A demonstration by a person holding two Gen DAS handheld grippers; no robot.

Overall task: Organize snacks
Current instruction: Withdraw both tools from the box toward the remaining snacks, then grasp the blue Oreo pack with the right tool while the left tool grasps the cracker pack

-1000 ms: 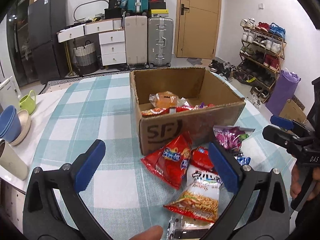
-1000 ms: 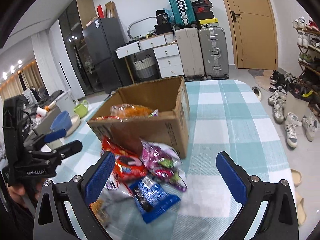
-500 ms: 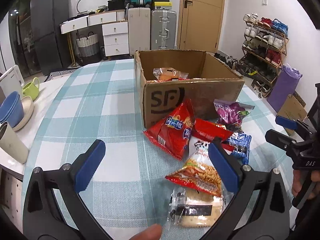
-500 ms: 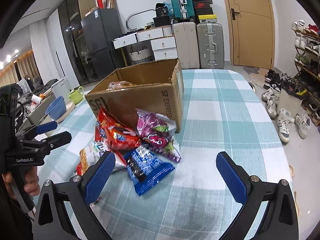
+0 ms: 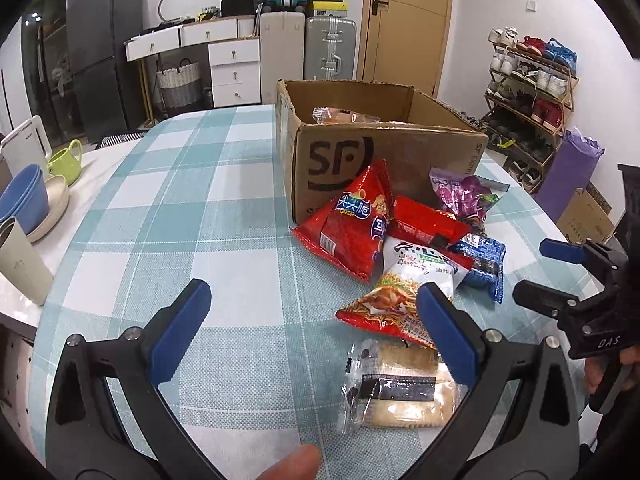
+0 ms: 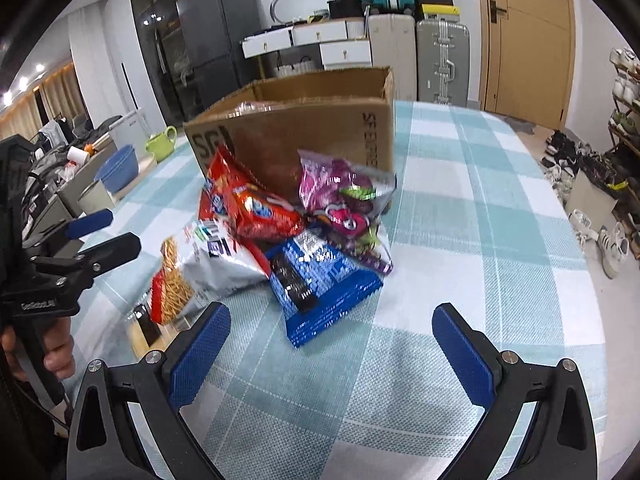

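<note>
While both grippers hang above the table (image 5: 224,208), neither has hold of anything. The left gripper (image 5: 312,332) has its fingers (image 5: 180,328) spread wide, with bare checked cloth between them; its right-hand finger stands over the near edge of the snack pile. The right gripper (image 6: 330,354) likewise has its fingers (image 6: 200,356) spread wide over bare cloth, the pile lying at its 11 o'clock.

Seen from the left wrist, the cardboard box (image 5: 400,160) stands open at 1 o'clock, with at least one wrapped snack (image 5: 340,115) visible inside near its far left corner. The loose snacks lie in a heap touching the box's near wall. A red triangular bag (image 5: 352,224) leans against the box front. A red flat packet (image 5: 428,224) lies just right of it, and a purple bag (image 5: 464,196) sits at the box's near right corner. A white noodle-snack bag (image 5: 408,292) overlaps the red packet. A blue packet (image 5: 484,260) lies at its 3 o'clock. A clear-wrapped cracker pack (image 5: 400,392) lies nearest, partly under the left gripper's right finger.

Blue bowls (image 5: 20,196), a green mug (image 5: 66,162) and a beige cup (image 5: 18,260) stand at the table's left edge, well apart from the snacks.
</note>
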